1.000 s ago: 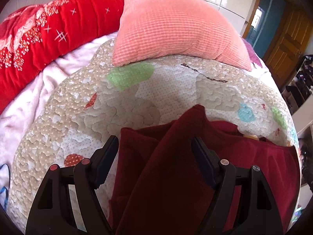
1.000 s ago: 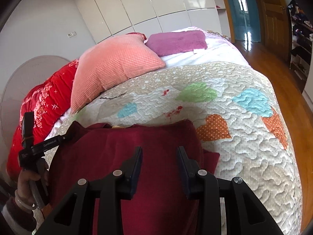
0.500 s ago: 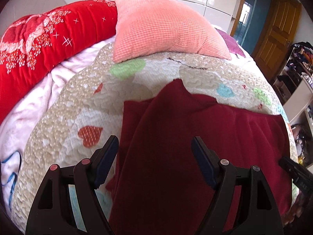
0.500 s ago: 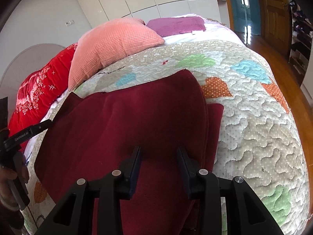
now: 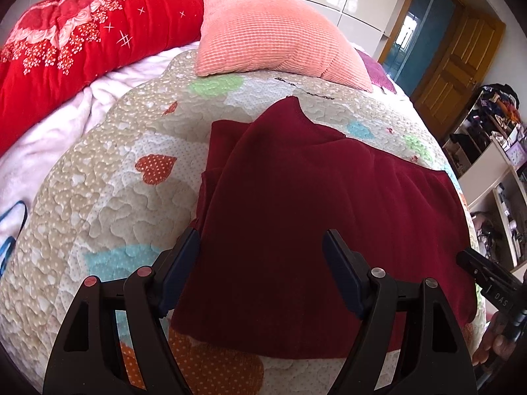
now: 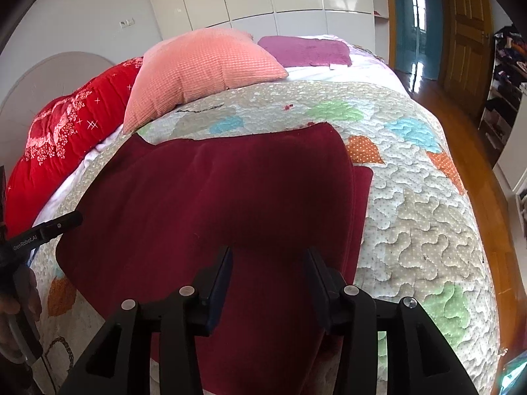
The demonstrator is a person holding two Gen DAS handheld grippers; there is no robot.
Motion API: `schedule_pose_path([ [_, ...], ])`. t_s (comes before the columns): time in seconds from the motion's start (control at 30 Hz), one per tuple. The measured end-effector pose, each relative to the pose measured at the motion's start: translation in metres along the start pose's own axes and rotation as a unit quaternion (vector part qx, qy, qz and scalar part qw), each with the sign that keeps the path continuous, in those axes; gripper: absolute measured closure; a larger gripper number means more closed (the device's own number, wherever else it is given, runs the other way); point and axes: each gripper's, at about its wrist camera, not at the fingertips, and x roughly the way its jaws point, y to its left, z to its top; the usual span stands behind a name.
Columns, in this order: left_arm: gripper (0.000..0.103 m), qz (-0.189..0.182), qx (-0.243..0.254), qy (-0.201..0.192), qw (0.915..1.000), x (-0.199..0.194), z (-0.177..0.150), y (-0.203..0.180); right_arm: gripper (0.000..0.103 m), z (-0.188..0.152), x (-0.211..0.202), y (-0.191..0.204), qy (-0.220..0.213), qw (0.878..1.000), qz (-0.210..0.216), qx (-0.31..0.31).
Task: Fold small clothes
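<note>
Maroon garment [image 5: 313,197] lies folded on the quilt [image 5: 115,181] ahead of both grippers' wide, empty jaws; pinch your near edge evenly, fold it away flat.

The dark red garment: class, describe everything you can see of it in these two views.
The garment is deep burgundy, of soft, velvety-looking cloth. It lies folded flat on the quilt, upper layer over lower, whose edge peeks out on both sides. One corner points toward the pink pillow. The left gripper and right gripper hover open above its near edge; contact is unclear.
</note>
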Motion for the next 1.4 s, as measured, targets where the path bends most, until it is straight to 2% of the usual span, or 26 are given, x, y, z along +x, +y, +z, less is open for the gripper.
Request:
schedule_pose_path([
  [0.27,0.026,0.001,-0.001,0.01,1.0,0.006,-0.004,0.002,0.054,-0.004,0.011,0.001,0.009,1.0,-0.008,-0.006],
  [0.47,0.026,0.011,0.004,0.031,0.9995,0.017,-0.01,0.002,0.048,-0.006,0.014,0.007,0.012,1.0,-0.013,-0.02],
  [0.73,0.026,-0.001,-0.015,0.008,0.9998,0.0,-0.01,0.001,0.046,-0.007,0.004,0.006,0.004,1.0,0.001,-0.008],
  [1.07,0.026,-0.006,0.01,-0.026,0.9996,-0.02,-0.02,-0.001,0.046,-0.004,-0.012,0.034,-0.01,0.999,0.006,-0.03],
  [1.33,0.026,-0.038,-0.003,-0.037,0.9986,-0.016,-0.022,0.012,0.046,0.006,0.007,0.054,-0.006,0.999,0.004,-0.041],
  [1.4,0.026,-0.046,-0.007,-0.033,0.9983,-0.012,-0.022,0.017,0.046,0.007,0.018,0.053,0.009,0.999,0.003,-0.037],
])
